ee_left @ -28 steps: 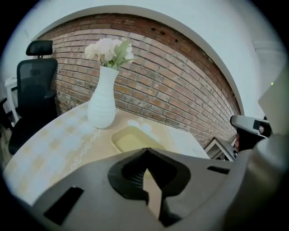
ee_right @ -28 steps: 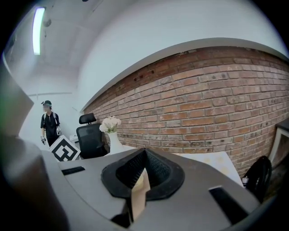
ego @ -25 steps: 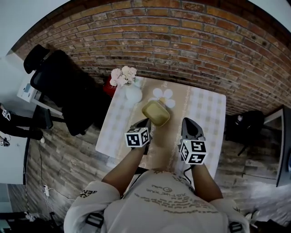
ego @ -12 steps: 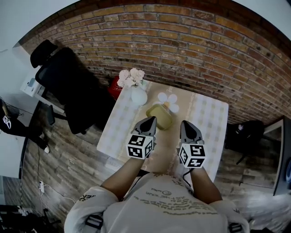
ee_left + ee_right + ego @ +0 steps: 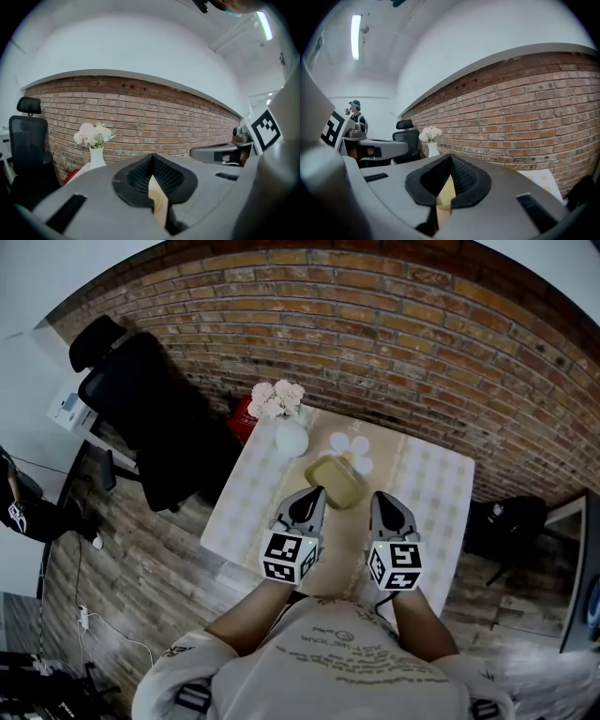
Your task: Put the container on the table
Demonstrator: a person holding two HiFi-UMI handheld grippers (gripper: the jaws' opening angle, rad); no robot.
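The yellow-green lidded container [image 5: 334, 481] lies on the table [image 5: 441, 493], on its beige runner, just in front of a white flower-shaped mat [image 5: 350, 448]. My left gripper [image 5: 312, 495] hovers over the table's near side, its tip just short of the container's near-left corner; its jaws are shut with nothing held. My right gripper [image 5: 382, 500] hangs to the container's right, apart from it, jaws also shut and empty. In the left gripper view the left gripper [image 5: 152, 161] points level at the brick wall, as does the right gripper [image 5: 447, 161] in its own view.
A white vase [image 5: 291, 439] of pale flowers [image 5: 278, 399] stands at the table's far left corner. A black office chair [image 5: 141, 418] is left of the table, a red object [image 5: 242, 418] by the wall, dark gear [image 5: 511, 512] on the floor at right.
Both grippers have lifted and drawn back from the container toward the body, the left one more. The container stays on the table.
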